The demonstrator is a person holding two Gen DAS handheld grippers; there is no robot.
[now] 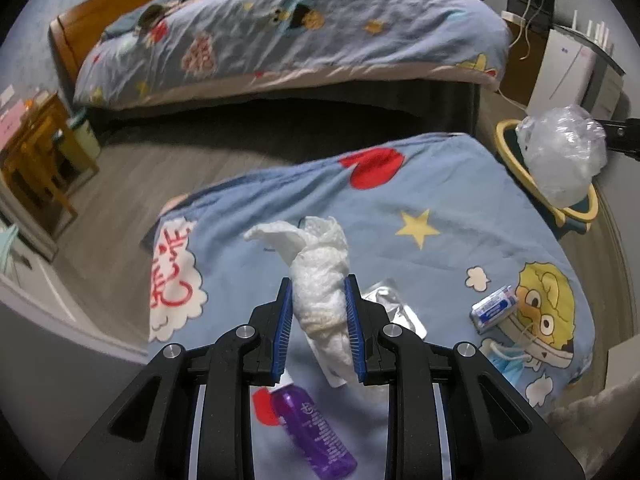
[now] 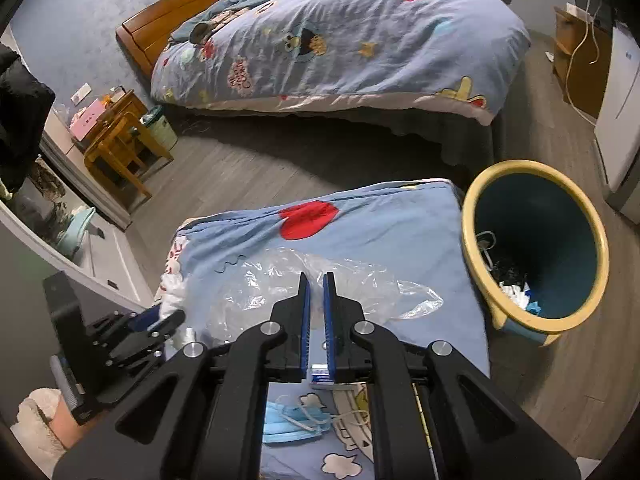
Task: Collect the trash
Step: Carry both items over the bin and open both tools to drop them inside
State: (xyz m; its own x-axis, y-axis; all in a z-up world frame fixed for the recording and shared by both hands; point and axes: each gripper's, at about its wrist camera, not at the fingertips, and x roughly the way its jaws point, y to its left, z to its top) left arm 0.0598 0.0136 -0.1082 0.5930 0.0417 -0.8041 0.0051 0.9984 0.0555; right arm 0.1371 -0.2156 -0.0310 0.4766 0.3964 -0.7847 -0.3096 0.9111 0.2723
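My left gripper (image 1: pixel 318 292) is shut on a crumpled white tissue (image 1: pixel 320 276) and holds it above the blue cartoon bedspread (image 1: pixel 440 184). My right gripper (image 2: pixel 316 282) is shut on a clear plastic bag (image 2: pixel 280 288), which hangs crumpled over the yellow-rimmed bin in the left wrist view (image 1: pixel 564 156). The bin (image 2: pixel 536 248) stands on the floor right of the bed with trash inside. On the bedspread lie a purple bottle (image 1: pixel 312 428), a foil blister pack (image 1: pixel 396 308), a small blue-white box (image 1: pixel 492 308) and a blue face mask (image 2: pixel 292 420). The left gripper shows in the right wrist view (image 2: pixel 160 320).
A second bed (image 2: pixel 360 40) with the same bedding stands across the grey wood floor (image 2: pixel 248 168). A wooden stool (image 2: pixel 120 144) and a green-lidded bucket (image 2: pixel 162 126) stand at the left. A white appliance (image 2: pixel 620 112) and cabinet are at the right.
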